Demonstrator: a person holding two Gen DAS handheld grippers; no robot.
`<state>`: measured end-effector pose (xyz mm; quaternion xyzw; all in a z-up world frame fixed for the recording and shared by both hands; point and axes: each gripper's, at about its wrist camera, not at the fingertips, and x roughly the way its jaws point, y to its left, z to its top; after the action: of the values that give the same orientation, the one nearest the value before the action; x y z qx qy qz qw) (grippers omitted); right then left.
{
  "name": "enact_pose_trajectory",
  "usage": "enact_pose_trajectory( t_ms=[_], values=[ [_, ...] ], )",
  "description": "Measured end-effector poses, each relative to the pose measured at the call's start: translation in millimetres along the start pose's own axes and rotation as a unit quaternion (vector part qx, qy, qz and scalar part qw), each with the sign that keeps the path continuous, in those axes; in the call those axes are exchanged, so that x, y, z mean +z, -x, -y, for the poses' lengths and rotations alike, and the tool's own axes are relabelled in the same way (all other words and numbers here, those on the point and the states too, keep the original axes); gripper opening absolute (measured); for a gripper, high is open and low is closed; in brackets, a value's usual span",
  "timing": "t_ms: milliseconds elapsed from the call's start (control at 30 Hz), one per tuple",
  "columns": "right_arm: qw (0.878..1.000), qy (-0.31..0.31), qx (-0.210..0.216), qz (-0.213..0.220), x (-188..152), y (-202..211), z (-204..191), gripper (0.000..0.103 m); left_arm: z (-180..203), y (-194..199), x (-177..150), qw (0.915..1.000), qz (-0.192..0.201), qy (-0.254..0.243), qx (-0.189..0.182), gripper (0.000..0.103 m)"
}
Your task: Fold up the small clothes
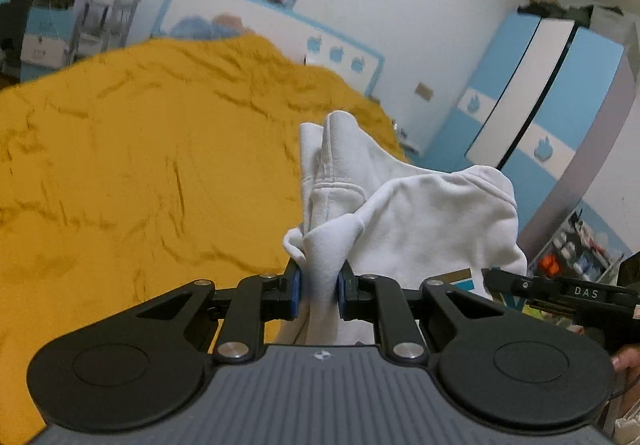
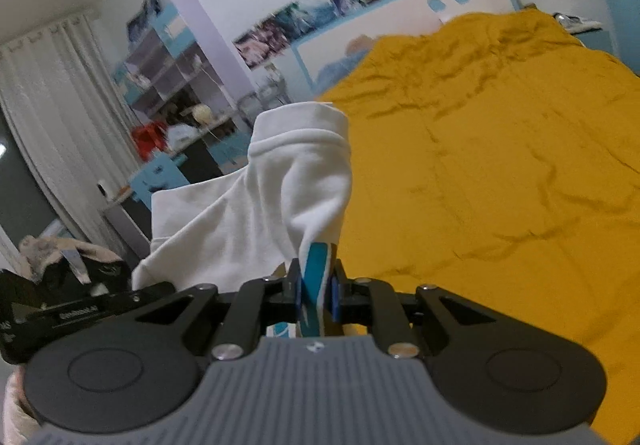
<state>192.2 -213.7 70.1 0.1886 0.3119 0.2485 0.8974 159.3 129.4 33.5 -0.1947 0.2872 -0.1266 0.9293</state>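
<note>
Left wrist view: left gripper (image 1: 319, 291) clamped on a bunched fold of the small white cotton garment (image 1: 404, 217); blue pads pinch the cloth on both sides. The garment hangs in the air above the near edge of the wrinkled mustard-yellow bedspread (image 1: 140, 165), not laid flat. A hemmed sleeve or cuff sticks up beyond the jaws. The right gripper's black body shows at the right edge, close by.

Right wrist view: right gripper (image 2: 315, 293) closed on a fold of the same garment (image 2: 248, 213), where a teal printed stripe (image 2: 314, 265) runs between the pads. A cuffed sleeve stands up above.

Risks, as I judge: both grips hold crumpled bunches, not clean corners, so the cloth may land twisted or doubled. The grippers sit close together; without spreading, it cannot flatten.
</note>
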Motion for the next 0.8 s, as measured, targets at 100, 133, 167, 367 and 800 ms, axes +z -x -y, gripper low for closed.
enact_pose_trajectory(
  t_ms=[100, 133, 167, 367, 800],
  values=[
    [0.999, -0.02, -0.014, -0.022, -8, -16, 15, 0.008, -6, -19, -3, 0.9998, -0.017, 0.002, 0.006, 0.018],
    [0.999, -0.026, -0.018, -0.025, -11, -20, 20, 0.008, -8, -25, -2, 0.9998, -0.021, 0.0, 0.008, 0.018],
    [0.999, -0.031, -0.021, -0.027, -13, -24, 24, 0.008, -10, -31, -1, 0.9996, -0.025, -0.002, 0.01, 0.018],
    [0.998, -0.034, -0.039, -0.046, -7, -68, 35, 0.008, -24, -67, -2, 0.9971, -0.067, 0.0, 0.037, 0.018],
    [0.984, -0.055, -0.099, -0.136, -13, -180, 86, 0.008, -70, -133, -28, 0.9832, -0.166, 0.034, 0.069, 0.02]
  ],
)
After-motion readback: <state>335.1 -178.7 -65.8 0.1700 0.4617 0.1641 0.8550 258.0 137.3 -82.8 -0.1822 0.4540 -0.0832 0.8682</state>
